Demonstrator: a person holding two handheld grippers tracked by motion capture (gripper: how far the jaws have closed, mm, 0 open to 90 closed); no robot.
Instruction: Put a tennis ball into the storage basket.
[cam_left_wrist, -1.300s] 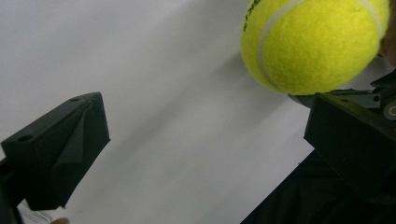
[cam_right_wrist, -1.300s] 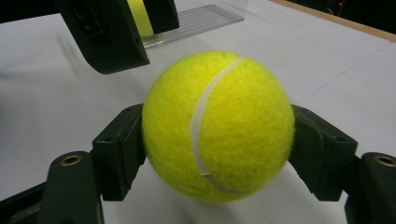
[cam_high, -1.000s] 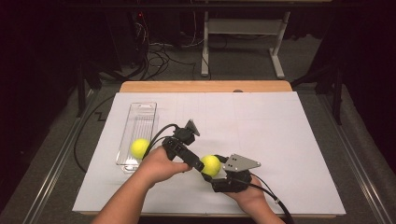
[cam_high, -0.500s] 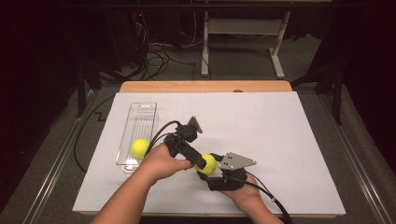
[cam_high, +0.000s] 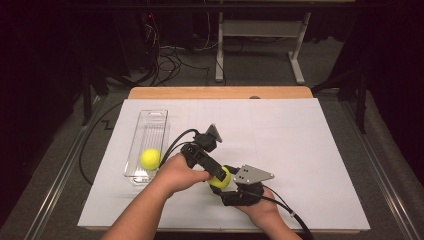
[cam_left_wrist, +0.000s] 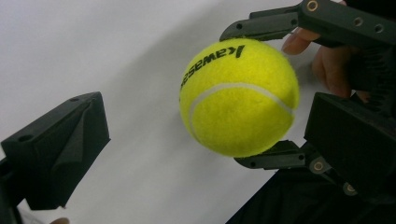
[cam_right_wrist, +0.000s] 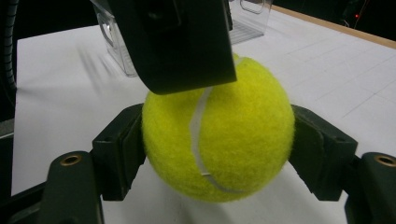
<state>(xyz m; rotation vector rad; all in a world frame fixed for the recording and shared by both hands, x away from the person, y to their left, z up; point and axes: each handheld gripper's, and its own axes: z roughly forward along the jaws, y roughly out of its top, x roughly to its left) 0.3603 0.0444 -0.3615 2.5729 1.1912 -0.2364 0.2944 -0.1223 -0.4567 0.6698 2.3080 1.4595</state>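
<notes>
Right gripper, jaws clamped on a tennis ball just above the table. Left gripper, jaws apart, straddles the same ball, one jaw already beside it; transfer appears imminent.

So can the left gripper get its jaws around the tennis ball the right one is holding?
Probably yes. The left gripper is open, its jaws either side of the tennis ball, clear of them. The right gripper clamps across the other axis, leaving those sides free.
</notes>
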